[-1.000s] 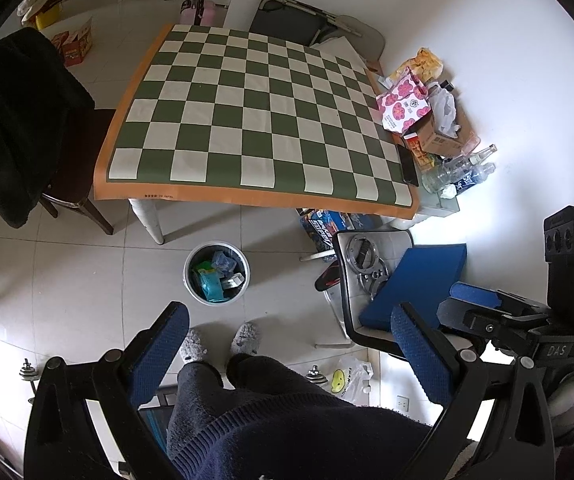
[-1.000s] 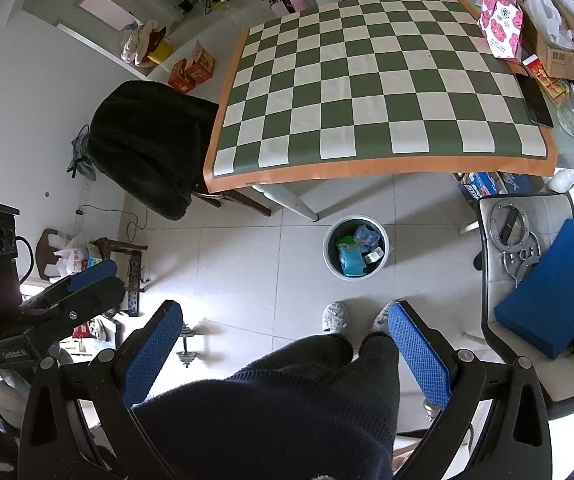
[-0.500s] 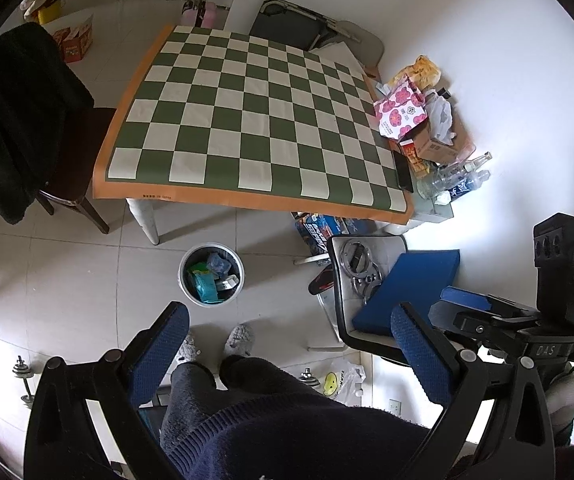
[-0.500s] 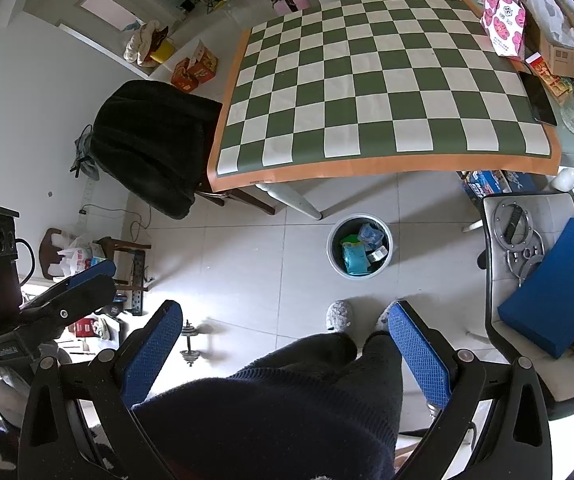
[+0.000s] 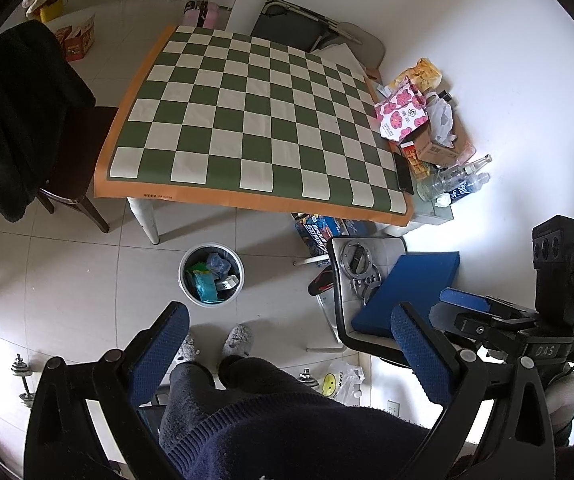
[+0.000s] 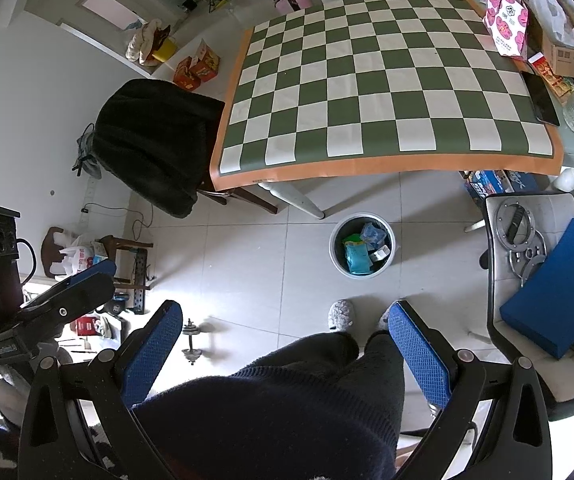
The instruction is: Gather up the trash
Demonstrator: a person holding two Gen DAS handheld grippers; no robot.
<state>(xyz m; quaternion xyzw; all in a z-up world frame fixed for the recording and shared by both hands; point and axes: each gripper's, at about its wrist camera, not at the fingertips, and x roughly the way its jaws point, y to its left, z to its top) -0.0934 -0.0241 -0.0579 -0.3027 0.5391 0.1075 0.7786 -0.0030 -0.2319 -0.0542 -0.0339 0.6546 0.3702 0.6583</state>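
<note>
Trash fills one bin [image 5: 211,275]; two tongs [image 5: 289,344] [image 6: 285,338] gape, empty.

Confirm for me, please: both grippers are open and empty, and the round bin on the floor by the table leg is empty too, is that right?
Not quite: the bin is not empty. The right wrist view shows wrappers inside it. The left gripper and right gripper are indeed open and empty.
</note>
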